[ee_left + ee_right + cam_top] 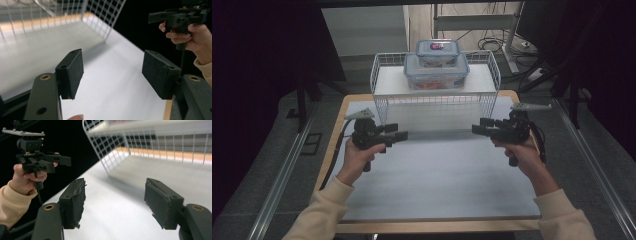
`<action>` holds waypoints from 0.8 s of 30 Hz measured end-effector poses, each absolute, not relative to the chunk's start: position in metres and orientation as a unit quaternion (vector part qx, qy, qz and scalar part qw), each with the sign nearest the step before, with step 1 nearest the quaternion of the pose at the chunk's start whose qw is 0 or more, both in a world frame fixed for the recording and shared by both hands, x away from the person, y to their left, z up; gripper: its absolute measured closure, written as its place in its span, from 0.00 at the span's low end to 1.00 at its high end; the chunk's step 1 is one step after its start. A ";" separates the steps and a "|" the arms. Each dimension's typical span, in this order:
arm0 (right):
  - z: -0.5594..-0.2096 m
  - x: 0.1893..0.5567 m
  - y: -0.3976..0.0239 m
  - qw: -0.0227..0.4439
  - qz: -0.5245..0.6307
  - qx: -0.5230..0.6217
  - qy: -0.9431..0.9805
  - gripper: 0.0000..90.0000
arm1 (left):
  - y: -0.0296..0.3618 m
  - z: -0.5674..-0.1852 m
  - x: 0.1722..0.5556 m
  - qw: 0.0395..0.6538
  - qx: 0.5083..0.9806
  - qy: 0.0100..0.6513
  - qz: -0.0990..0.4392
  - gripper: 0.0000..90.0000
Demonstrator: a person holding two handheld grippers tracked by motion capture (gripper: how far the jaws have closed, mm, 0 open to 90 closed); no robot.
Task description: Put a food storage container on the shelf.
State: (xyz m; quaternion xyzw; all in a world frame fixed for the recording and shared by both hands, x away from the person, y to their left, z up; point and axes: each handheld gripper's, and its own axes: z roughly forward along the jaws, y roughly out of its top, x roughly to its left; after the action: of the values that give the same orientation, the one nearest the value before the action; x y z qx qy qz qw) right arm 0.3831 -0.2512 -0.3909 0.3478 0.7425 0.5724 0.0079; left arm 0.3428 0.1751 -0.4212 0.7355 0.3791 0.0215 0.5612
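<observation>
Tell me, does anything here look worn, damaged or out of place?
Yes: the black pads on the right gripper look frayed, with ragged, peeling edges. The left gripper has cleaner pads. Otherwise all seems tidy: two lidded containers, the small container on the large container, sit squarely on the white wire rack.

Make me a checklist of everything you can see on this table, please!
Surface: white mat on a wooden table, bare in front.
Job's things: small box stacked on big box, lids on, atop a white wire rack.
Clutter: nothing seen.
Grippers: left gripper and right gripper open, holding nothing, pointing at each other in front of the rack.
Cables: one trails from each gripper; more lie on the floor behind.
Surroundings: dark curtains, metal rails along both sides.
</observation>
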 end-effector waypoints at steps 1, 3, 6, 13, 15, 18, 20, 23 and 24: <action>-0.396 0.379 -0.252 0.008 0.571 0.347 0.744 0.36 | 0.174 -0.429 0.340 0.556 0.738 0.381 0.015 0.36; -0.412 0.370 -0.254 0.002 0.567 0.349 0.746 0.36 | 0.171 -0.444 0.336 0.549 0.742 0.386 0.004 0.36; -0.436 0.361 -0.256 -0.002 0.553 0.358 0.753 0.36 | 0.169 -0.459 0.331 0.539 0.746 0.391 0.003 0.36; -0.458 0.358 -0.258 0.000 0.536 0.371 0.758 0.35 | 0.163 -0.478 0.325 0.526 0.751 0.398 -0.002 0.35; -0.458 0.357 -0.257 0.000 0.536 0.368 0.760 0.35 | 0.162 -0.480 0.324 0.525 0.751 0.400 0.000 0.35; -0.458 0.356 -0.256 0.009 0.532 0.366 0.764 0.34 | 0.159 -0.484 0.323 0.522 0.752 0.401 -0.005 0.35; -0.458 0.355 -0.256 0.010 0.532 0.367 0.763 0.34 | 0.157 -0.487 0.323 0.518 0.756 0.399 -0.006 0.35; -0.459 0.354 -0.259 0.010 0.532 0.372 0.761 0.34 | 0.154 -0.490 0.323 0.514 0.759 0.400 -0.008 0.35; -0.459 0.354 -0.260 0.012 0.533 0.372 0.760 0.34 | 0.154 -0.490 0.323 0.513 0.760 0.400 -0.009 0.35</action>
State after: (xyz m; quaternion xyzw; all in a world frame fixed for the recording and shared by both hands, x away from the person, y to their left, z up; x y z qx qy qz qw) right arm 0.3544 -0.2602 -0.4590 0.3722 0.7598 0.5329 0.0118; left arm 0.3226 0.1539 -0.4898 0.7596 0.3996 -0.0093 0.5130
